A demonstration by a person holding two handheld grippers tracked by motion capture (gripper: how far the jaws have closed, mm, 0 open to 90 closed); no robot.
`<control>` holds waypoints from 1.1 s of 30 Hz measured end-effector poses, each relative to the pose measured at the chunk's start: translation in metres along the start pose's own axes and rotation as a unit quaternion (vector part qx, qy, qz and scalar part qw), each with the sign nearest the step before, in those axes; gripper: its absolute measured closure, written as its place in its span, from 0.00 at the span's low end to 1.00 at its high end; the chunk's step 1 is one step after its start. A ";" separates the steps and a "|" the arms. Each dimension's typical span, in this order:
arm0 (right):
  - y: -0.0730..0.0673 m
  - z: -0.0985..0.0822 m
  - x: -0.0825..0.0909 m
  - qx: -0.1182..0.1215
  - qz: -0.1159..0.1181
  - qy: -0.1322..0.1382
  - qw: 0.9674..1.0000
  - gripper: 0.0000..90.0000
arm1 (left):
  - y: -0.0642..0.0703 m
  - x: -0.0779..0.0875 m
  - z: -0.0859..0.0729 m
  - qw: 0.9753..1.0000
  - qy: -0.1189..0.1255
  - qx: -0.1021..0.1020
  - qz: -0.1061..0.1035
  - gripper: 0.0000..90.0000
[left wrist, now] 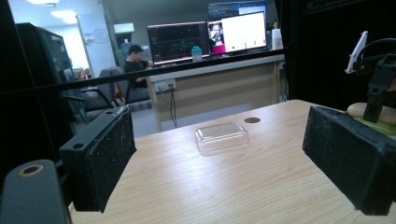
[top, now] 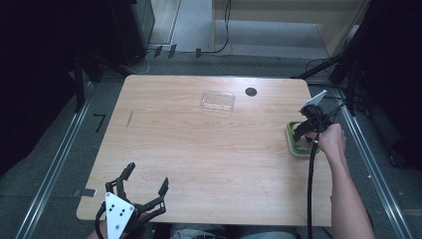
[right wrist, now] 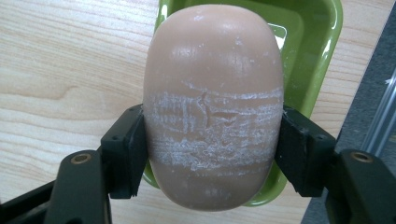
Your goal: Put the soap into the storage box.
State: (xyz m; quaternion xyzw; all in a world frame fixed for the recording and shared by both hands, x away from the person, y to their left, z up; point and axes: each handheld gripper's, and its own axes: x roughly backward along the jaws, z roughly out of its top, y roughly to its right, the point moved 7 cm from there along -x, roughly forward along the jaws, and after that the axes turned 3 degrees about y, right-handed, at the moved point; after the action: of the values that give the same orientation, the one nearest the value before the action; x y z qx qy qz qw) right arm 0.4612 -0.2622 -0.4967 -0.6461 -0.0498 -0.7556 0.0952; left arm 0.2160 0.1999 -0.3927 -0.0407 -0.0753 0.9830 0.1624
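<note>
A beige oval bar of soap (right wrist: 212,102) sits over a green soap dish (right wrist: 310,46); my right gripper (right wrist: 212,149) is shut on its two sides, white scuff marks across its middle. From the high view the right gripper (top: 307,130) stands over the green dish (top: 293,144) at the table's right edge. The left gripper (top: 146,180) hovers open at the near left corner of the table, nothing between its pads (left wrist: 105,154). A clear plastic lid (top: 218,100) lies flat at the far middle of the table, also ahead of the left gripper as the clear lid (left wrist: 221,135).
A round dark hole (top: 251,91) marks the wooden table (top: 199,149) near its far edge. The table's right edge runs just beyond the dish. Beyond the table stand a counter with monitors (left wrist: 208,39) and a seated person (left wrist: 135,58).
</note>
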 end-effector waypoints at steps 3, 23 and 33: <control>0.002 0.000 -0.002 -0.005 0.001 0.001 1.000 0.37 | 0.000 0.000 0.000 1.000 0.000 0.000 0.000 0.11; 0.006 0.003 -0.011 -0.023 0.003 0.004 1.000 0.37 | 0.001 0.000 0.000 1.000 0.001 -0.003 -0.002 0.11; 0.008 0.005 -0.016 -0.035 0.006 0.006 0.999 0.37 | 0.001 0.000 0.000 1.000 0.000 -0.004 -0.002 0.11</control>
State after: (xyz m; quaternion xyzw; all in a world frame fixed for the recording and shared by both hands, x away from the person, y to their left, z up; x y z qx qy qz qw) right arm 0.4696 -0.2682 -0.5118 -0.6450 -0.0190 -0.7601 0.0767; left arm 0.2156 0.1992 -0.3929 -0.0417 -0.0792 0.9824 0.1641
